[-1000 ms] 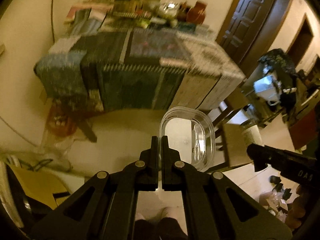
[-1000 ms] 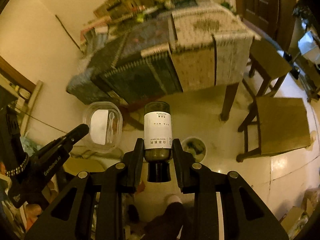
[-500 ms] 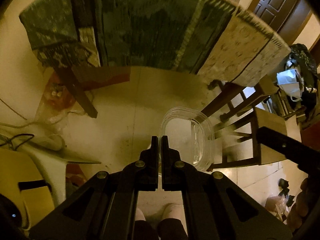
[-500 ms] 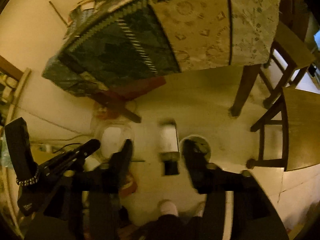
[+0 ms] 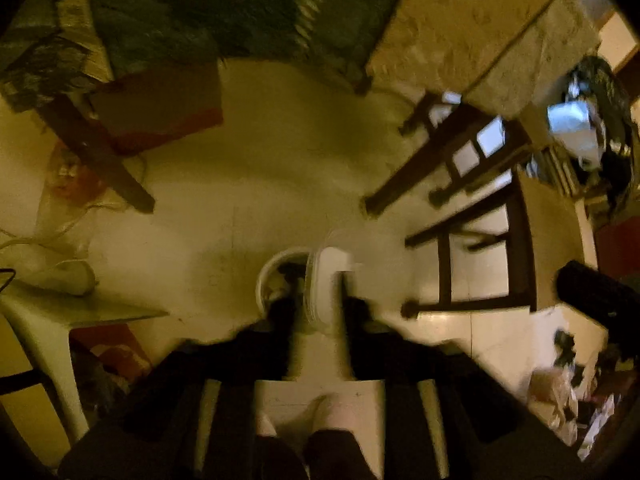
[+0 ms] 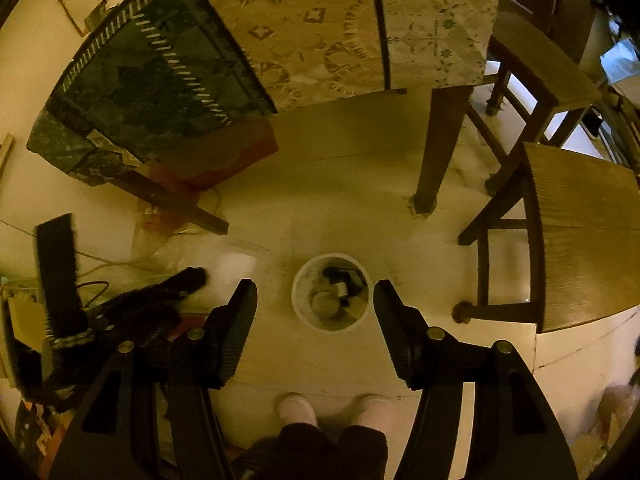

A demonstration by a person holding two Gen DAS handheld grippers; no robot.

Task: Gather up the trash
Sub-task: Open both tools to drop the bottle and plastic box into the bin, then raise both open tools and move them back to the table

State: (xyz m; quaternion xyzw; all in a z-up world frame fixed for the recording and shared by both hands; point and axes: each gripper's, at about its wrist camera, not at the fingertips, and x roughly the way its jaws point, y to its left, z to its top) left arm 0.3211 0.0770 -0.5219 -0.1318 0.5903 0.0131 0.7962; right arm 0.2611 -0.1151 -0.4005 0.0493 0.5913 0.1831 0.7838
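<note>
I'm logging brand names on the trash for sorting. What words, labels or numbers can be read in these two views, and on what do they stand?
None can be read.
Trash bin: the items inside show no legible label.
Clear plastic container: motion-blurred, no print visible.
Left gripper: any marking on it is too dark and blurred to read.

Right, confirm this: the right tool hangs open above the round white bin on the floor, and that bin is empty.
Not empty. The right wrist view shows the round white bin already holding dark trash. The rest stands: the right tool hangs open above it, nothing between its jaws.
</note>
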